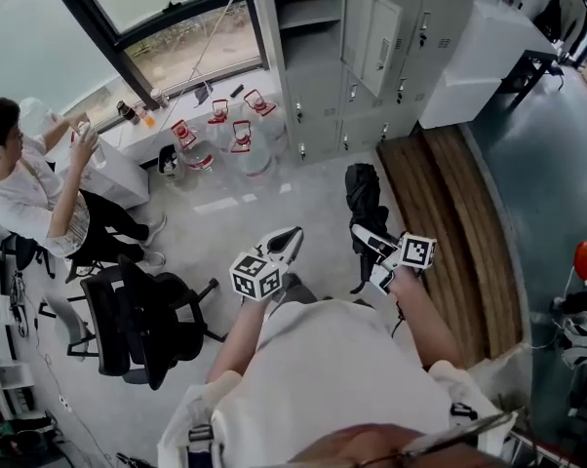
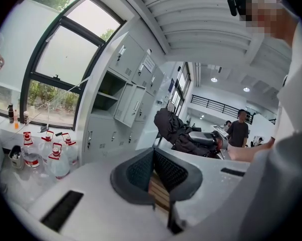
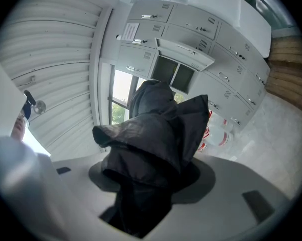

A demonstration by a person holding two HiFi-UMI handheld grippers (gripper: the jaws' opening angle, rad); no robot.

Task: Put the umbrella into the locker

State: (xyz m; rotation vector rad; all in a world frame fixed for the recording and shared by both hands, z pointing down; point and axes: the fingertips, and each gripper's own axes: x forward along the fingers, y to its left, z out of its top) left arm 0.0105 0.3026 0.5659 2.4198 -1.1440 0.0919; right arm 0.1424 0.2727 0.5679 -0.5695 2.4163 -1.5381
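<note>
Lockers of pale grey metal (image 1: 391, 76) fill the far wall in the head view. One upper locker has its door (image 1: 370, 35) swung out beside a bare shelved compartment (image 1: 308, 13), which looks like the intended place for the load. The right gripper (image 1: 373, 257) holds a black folded fabric umbrella (image 1: 364, 195) low on its length, so the loose canopy stands up and forward toward the lockers, though well apart from them. The left gripper (image 1: 286, 244) sits alongside with nothing in it, probably kept free to steady the umbrella or the door. A slatted wooden platform (image 1: 450, 213) runs along the right. A seated person (image 1: 35, 188) at the left is well clear of the way to the lockers.

In the left gripper view, the dark mesh pads meet at their tips, pressed together on nothing. The umbrella shows to the right, with the lockers behind it.

In the right gripper view, black fabric bunches over and between the jaws. They are clamped on the umbrella, held fairly wide by the bulk of cloth. The open compartment sits just beyond the top of the canopy, so the grip seems set for a canopy-first entry.
</note>
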